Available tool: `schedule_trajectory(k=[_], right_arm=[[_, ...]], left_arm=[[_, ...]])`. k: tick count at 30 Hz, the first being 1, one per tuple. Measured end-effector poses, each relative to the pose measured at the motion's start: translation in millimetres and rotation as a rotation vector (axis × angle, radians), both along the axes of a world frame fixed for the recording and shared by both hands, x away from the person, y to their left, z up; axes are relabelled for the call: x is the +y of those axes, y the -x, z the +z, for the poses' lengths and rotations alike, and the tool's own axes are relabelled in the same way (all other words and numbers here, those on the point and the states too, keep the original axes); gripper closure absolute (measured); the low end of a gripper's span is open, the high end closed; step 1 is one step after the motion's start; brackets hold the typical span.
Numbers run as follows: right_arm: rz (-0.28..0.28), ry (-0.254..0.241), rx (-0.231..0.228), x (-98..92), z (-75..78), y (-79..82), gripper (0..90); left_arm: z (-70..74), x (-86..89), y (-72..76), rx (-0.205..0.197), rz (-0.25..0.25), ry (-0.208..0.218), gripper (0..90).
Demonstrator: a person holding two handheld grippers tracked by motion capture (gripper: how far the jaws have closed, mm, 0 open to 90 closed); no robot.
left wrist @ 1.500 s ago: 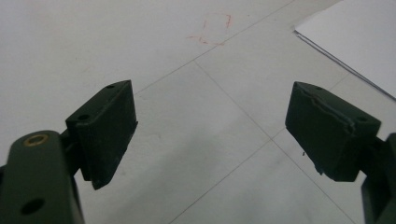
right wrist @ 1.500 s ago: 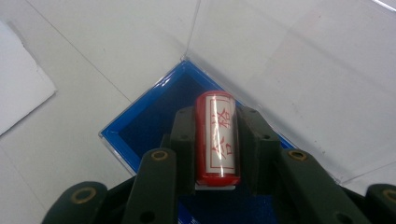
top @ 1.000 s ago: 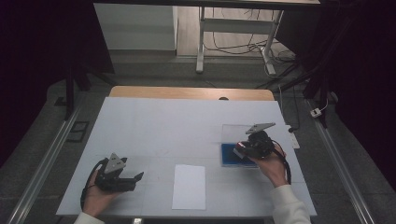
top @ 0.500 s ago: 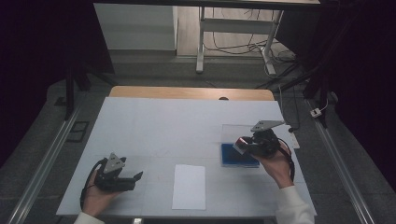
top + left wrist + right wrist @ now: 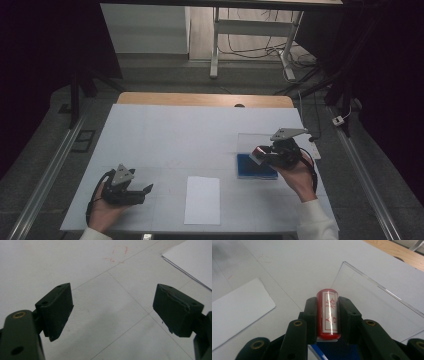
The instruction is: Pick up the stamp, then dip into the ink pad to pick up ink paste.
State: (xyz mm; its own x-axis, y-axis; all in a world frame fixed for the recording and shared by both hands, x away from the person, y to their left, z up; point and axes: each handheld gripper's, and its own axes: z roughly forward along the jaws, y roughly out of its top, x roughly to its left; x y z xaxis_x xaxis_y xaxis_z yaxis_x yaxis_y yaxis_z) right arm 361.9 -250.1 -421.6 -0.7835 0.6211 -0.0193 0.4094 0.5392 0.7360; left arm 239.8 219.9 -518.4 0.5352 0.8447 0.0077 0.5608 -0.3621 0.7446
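Over on the right, the right gripper (image 5: pixel 328 320) has its fingers (image 5: pixel 310 317) pressed tight on a red stamp (image 5: pixel 327 315), a short red cylinder with a white label printed with red characters inside a red frame, glossy enough to catch a streak of light. In the high view that stamp (image 5: pixel 257 152) sits lifted off the counter (image 5: pixel 175 130), just above the near edge of a blue pad (image 5: pixel 255 166). The blue pad (image 5: pixel 332 353) peeks out below the fingers in the right gripper view too. A clear sheet (image 5: pixel 377 302) lies flat beyond the stamp, touching the white counter; its far corner is hard to trace in the high view, so I'd only say it seems to reach towards the right edge.

On the left, the left gripper (image 5: pixel 112 310) rests low near the front edge, its fingers (image 5: pixel 56 310) spread wide with nothing between them, bare counter showing through the gap. A white sheet of paper (image 5: pixel 202 199) lies between the two hands, well apart from the stamp.
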Motion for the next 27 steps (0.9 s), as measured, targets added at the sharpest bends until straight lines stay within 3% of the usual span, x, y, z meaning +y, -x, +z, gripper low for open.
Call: schedule_trajectory(k=[13, 27], right_arm=[[-0.004, 0.065, 0.028, 6.8, -8.5, -3.2, 69.5], [-0.019, 0.132, 0.065, 15.7, -31.2, -9.8, 69.5]], left_arm=[[-0.1, -0.1, 0.3, 0.002, -0.005, -0.003, 16.9], [-0.3, -0.4, 1.0, 0.008, -0.014, -0.008, 17.5]])
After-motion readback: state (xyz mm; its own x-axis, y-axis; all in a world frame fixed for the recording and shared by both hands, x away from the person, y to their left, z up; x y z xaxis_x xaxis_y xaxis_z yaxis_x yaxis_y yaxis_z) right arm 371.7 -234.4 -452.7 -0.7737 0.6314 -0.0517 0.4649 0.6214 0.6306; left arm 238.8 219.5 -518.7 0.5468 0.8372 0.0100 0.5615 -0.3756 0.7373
